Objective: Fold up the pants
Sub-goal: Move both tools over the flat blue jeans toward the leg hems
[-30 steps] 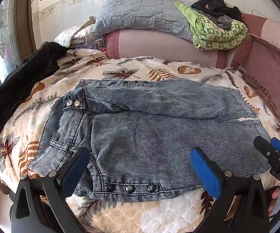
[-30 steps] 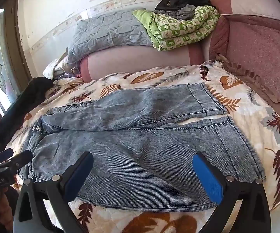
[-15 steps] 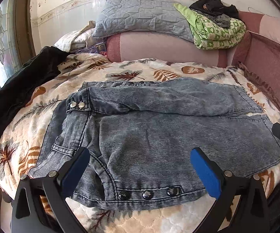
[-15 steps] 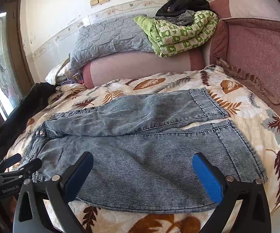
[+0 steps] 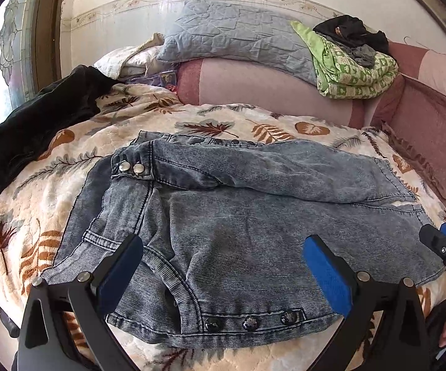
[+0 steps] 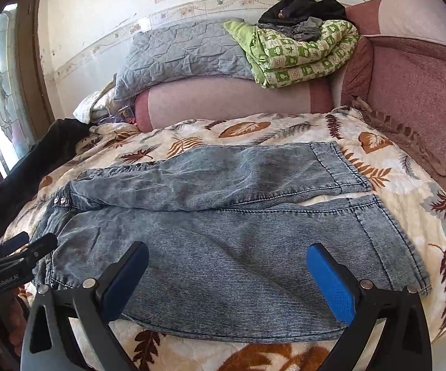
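Lying flat across a leaf-print quilt [image 5: 68, 185], the acid-washed jeans [image 5: 238, 222] have their waistband at the left and their leg hems at the right. The far leg is laid close along the near one, with a thin strip of quilt showing between the hems in the right wrist view. Two silver snaps [image 5: 130, 167] sit at the far waist corner, and three dark snaps [image 5: 250, 323] line the near edge.

The left gripper [image 5: 223, 273] hovers over the near waist area, its blue-padded fingers [image 5: 328, 273] spread wide with nothing between them. The right gripper [image 6: 227, 278] hangs over the near leg, its jaws equally wide apart and holding nothing; its tip also shows at the right edge of the left wrist view.

A black garment [image 5: 37, 117] lies on the quilt at far left. Beyond the jeans, a pink bolster [image 5: 269, 92] carries a grey quilted pillow [image 5: 232, 40] and a folded green patterned blanket [image 5: 352, 71] topped with dark clothes [image 5: 349, 32].
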